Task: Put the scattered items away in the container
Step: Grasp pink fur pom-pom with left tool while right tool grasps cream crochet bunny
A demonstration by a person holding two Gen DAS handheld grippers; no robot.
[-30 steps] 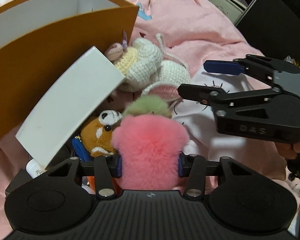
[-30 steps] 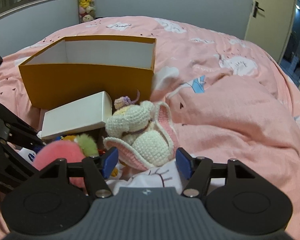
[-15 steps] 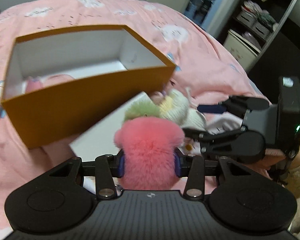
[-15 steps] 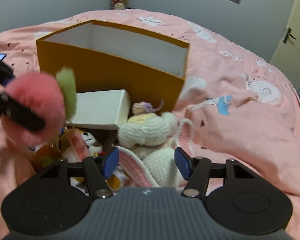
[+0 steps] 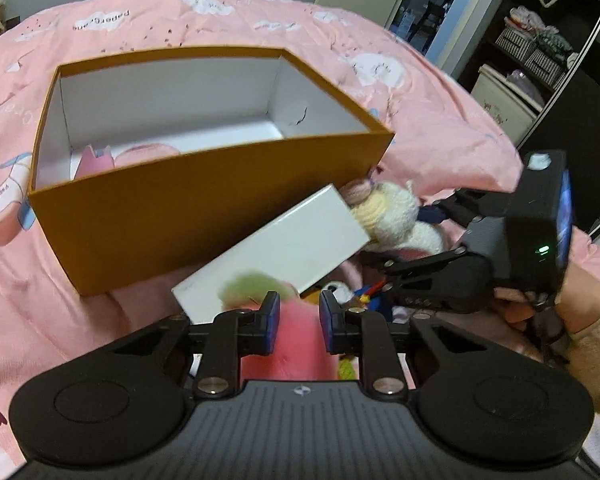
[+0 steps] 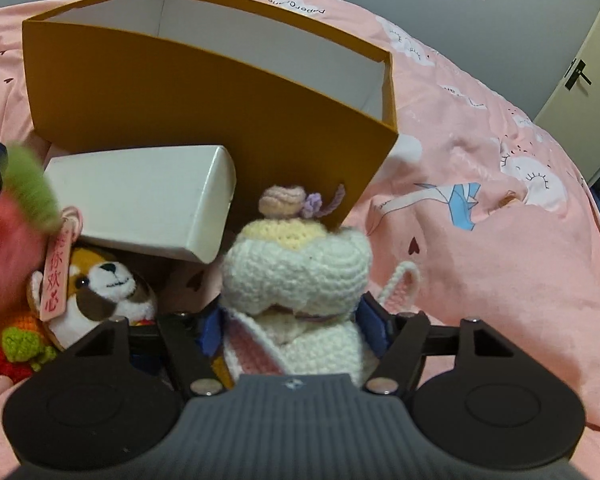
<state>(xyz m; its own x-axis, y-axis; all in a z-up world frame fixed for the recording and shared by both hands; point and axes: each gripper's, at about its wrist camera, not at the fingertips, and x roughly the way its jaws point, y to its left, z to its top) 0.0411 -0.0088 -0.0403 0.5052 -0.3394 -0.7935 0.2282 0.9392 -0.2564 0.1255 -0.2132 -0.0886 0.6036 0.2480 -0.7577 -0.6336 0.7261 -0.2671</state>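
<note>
My left gripper point(image 5: 299, 320) is shut on a fluffy pink plush with a green top point(image 5: 296, 340); the plush has slid down between and below the fingers, in front of the orange box point(image 5: 204, 208). The plush also shows blurred at the left edge of the right wrist view point(image 6: 8, 240). My right gripper point(image 6: 292, 328) has its fingers on both sides of a white crocheted bunny point(image 6: 296, 272), which stands before the orange box point(image 6: 188, 92). Pink items point(image 5: 132, 156) lie inside the box.
A white carton point(image 6: 148, 208) leans against the box front, over a red-panda plush point(image 6: 100, 288) with a pink tag and a crocheted orange-and-green toy point(image 6: 16, 340). All rest on a pink bedspread point(image 6: 500, 240). Dark shelves point(image 5: 540, 60) stand to the right.
My left gripper's fingers have closed much narrower and the pink plush has slipped lower between them. My right gripper has moved forward around the crocheted bunny.
</note>
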